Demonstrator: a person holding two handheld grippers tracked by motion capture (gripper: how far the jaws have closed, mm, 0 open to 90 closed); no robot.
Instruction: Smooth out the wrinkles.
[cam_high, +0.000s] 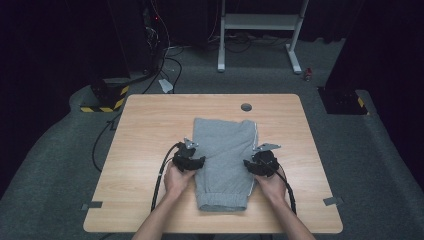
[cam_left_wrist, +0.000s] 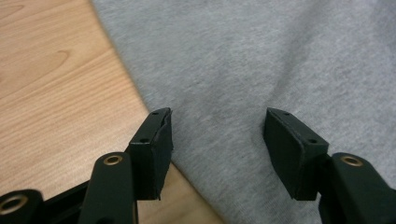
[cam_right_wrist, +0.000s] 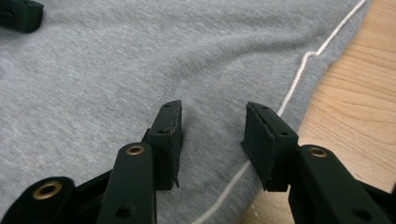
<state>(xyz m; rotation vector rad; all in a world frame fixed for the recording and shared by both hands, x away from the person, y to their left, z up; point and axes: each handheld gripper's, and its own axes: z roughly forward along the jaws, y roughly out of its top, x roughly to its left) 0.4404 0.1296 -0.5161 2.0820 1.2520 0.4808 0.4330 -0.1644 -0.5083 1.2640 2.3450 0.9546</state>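
Shorts (cam_high: 223, 162) flat on table (cam_high: 150, 130), between both grippers. Left gripper (cam_left_wrist: 217, 140) open, empty, at cloth edge; right gripper (cam_right_wrist: 212, 140) half-open, empty, beside white seam (cam_right_wrist: 299, 77). Pinch both edges evenly before folding.

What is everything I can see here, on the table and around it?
Grey cotton shorts: one, grey with a white side stripe, folded at the table's middle.
Light wooden table: one, tan, with a round cable hole at the far edge.
White metal stand: one, on the carpet behind.
Yellow-black striped block: one, floor, far left.
Left gripper: one, black, open over the shorts' left edge.
Right gripper: one, black, open by the stripe.
Hands: two, at the near edge.
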